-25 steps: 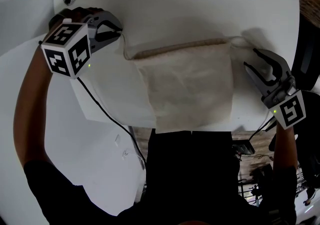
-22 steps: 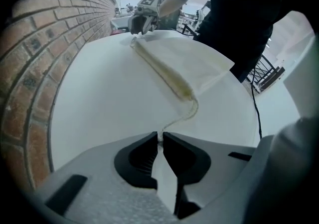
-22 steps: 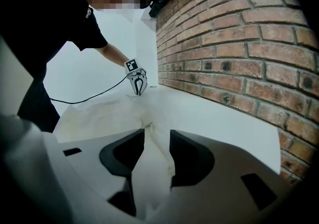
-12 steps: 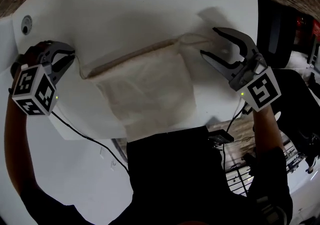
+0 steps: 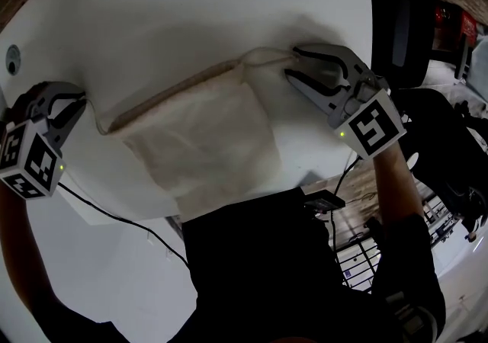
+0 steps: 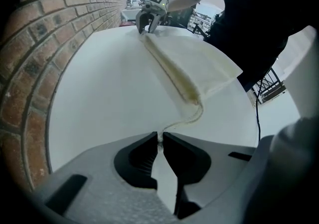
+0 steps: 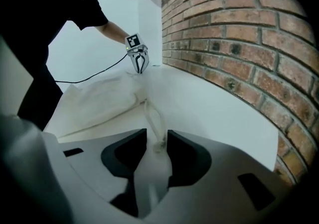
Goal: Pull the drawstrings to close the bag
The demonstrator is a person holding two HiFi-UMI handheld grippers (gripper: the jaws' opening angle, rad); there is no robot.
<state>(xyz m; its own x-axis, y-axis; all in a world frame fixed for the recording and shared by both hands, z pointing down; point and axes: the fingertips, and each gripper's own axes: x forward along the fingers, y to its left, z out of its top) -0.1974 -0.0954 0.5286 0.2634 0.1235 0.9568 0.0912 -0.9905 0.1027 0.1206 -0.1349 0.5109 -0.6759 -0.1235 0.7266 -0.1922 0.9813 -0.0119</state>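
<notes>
A cream cloth bag (image 5: 202, 132) lies flat on the white table (image 5: 191, 14), its gathered top edge toward the far side. My left gripper (image 5: 78, 99) sits at the bag's left end, shut on the thin left drawstring (image 6: 179, 121), which curves from the jaw tips (image 6: 160, 138) to the bag's corner (image 6: 192, 99). My right gripper (image 5: 291, 63) is at the bag's right end. Its jaws are closing around the knotted right drawstring loop (image 7: 152, 116); the knot lies between them, with a gap still showing on both sides.
A brick wall (image 7: 239, 29) runs along the table's far side. A round grommet (image 5: 13, 59) is set in the tabletop at far left. A black cable (image 5: 114, 219) trails from the left gripper over the front edge. The person stands against the near edge.
The right gripper has moved from the table's right front up to the bag's top right corner, and its jaws now straddle the drawstring loop. The left gripper still holds its string.
</notes>
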